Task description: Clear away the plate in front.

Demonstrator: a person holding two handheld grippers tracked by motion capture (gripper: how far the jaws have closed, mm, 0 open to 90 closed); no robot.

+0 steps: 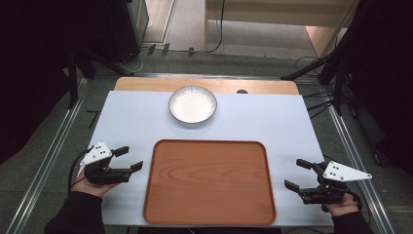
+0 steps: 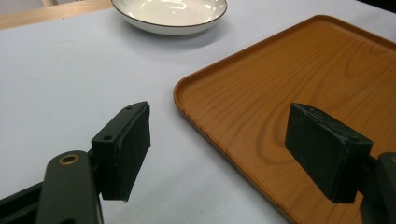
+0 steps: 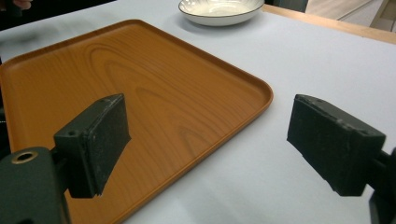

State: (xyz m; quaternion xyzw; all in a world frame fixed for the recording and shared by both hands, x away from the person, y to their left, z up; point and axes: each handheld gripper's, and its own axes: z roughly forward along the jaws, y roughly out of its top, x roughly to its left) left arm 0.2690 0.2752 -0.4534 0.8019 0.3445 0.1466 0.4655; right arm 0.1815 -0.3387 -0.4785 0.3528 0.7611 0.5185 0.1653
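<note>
Standing at the near edge of the table [image 1: 122,112], a person holds 2 grippers low over the pale sheet, 1 on each side of a wooden tray [image 1: 209,181]. The left gripper [image 1: 129,158] sits just beside the tray's left rim, its jaws spread wide with nothing between them; in the left gripper view the tray's rounded near corner [image 2: 299,93] lies between the 2 black pads, one pad over bare table and the other over the wood. The right gripper [image 1: 298,174] hovers just off the tray's right rim, also wide open and holding nothing; in the right gripper view one pad hangs above the tray [image 3: 140,84] and the other above the white surface. The tray is bare. Beyond its far edge, apart from it, a white bowl [image 1: 193,104] with a dark rim rests on the table, upright, with nothing visible inside it.
</note>
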